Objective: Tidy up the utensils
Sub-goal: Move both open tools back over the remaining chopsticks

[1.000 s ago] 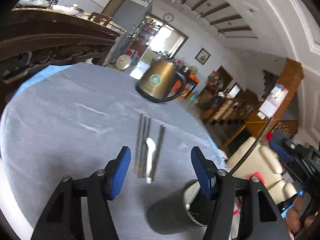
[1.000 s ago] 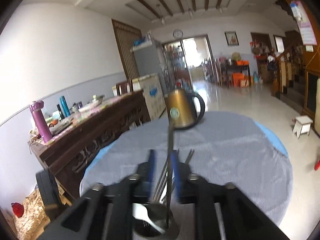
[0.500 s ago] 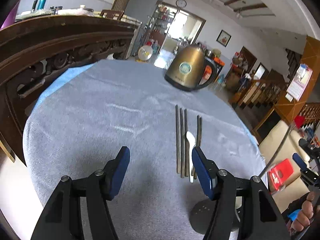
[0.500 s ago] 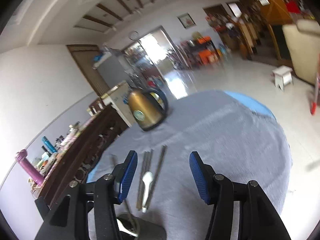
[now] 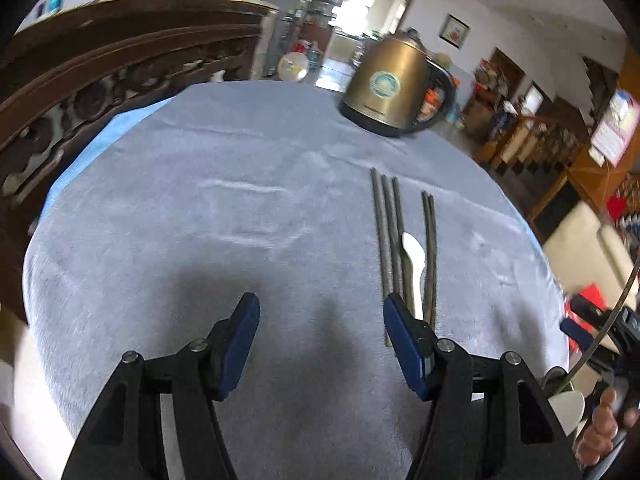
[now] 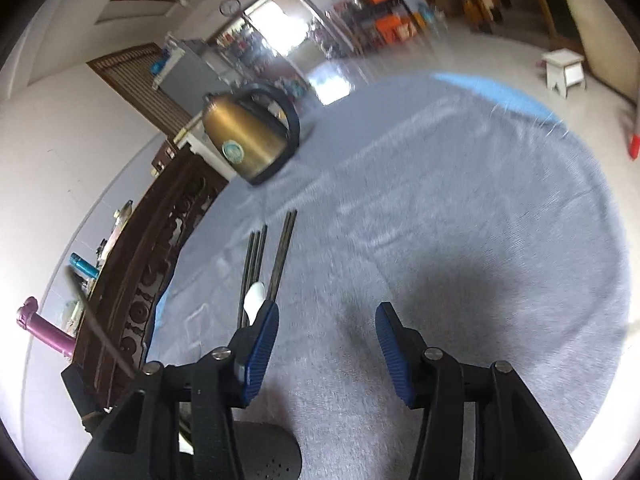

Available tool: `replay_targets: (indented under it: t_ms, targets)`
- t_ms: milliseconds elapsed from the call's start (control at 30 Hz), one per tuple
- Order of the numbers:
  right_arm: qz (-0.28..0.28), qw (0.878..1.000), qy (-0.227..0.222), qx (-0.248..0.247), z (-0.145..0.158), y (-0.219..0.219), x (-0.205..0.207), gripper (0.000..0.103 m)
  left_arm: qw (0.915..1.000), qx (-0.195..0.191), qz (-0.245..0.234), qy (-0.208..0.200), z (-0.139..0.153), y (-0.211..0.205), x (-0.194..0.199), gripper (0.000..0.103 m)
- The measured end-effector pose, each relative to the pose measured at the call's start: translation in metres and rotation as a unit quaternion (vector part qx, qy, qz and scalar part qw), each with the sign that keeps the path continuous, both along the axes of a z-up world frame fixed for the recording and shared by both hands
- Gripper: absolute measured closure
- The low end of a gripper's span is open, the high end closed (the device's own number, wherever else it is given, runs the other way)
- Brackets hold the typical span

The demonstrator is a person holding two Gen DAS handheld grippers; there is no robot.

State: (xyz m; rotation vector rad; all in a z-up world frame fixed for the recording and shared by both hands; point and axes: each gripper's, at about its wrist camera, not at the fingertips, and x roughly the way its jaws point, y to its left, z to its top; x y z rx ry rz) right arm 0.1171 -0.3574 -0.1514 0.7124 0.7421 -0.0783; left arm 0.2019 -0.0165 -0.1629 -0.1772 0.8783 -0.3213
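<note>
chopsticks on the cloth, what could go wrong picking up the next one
The chopsticks lie packed side by side with a white spoon wedged among them, so open jaws may catch two at once or drag the spoon. They lie flat on the soft grey cloth, so a fingertip could snag fabric. The right gripper, its jaws just closing with nothing between them, sits beside the set, not over it.

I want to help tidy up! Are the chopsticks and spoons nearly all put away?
Not yet. One chopstick and a spoon already stand in the holder. Both grippers, left and right, are open and empty. Five chopsticks and a white spoon still lie on the table.
</note>
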Motion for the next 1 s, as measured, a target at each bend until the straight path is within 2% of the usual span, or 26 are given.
replay_targets:
  t_ms: [200, 333, 600, 800, 900, 1000]
  targets:
    - [0.050, 0.998, 0.042, 0.002, -0.011, 0.002, 0.059, 0.058, 0.9977, 0.026, -0.062, 0.001, 0.003, -0.030, 0.024, 0.038]
    - [0.085, 0.994, 0.062, 0.014, -0.015, 0.005, 0.105, 0.063, 0.9973, 0.037, -0.063, 0.001, 0.004, -0.031, 0.053, 0.038]
    - [0.097, 0.990, 0.106, 0.008, -0.030, 0.016, 0.194, 0.065, 0.9960, 0.064, -0.062, 0.014, 0.000, -0.038, 0.102, 0.038]
    - [0.113, 0.983, 0.139, -0.038, -0.041, 0.038, 0.234, 0.066, 0.9934, 0.088, -0.073, 0.014, -0.008, -0.049, 0.125, 0.038]
    - [0.133, 0.976, 0.153, -0.075, -0.048, 0.055, 0.241, 0.068, 0.9925, 0.094, -0.077, 0.017, -0.014, -0.052, 0.132, 0.038]
    - [0.149, 0.968, 0.152, -0.133, -0.048, 0.069, 0.240, 0.072, 0.9918, 0.094, -0.084, 0.019, -0.017, -0.056, 0.136, 0.038]
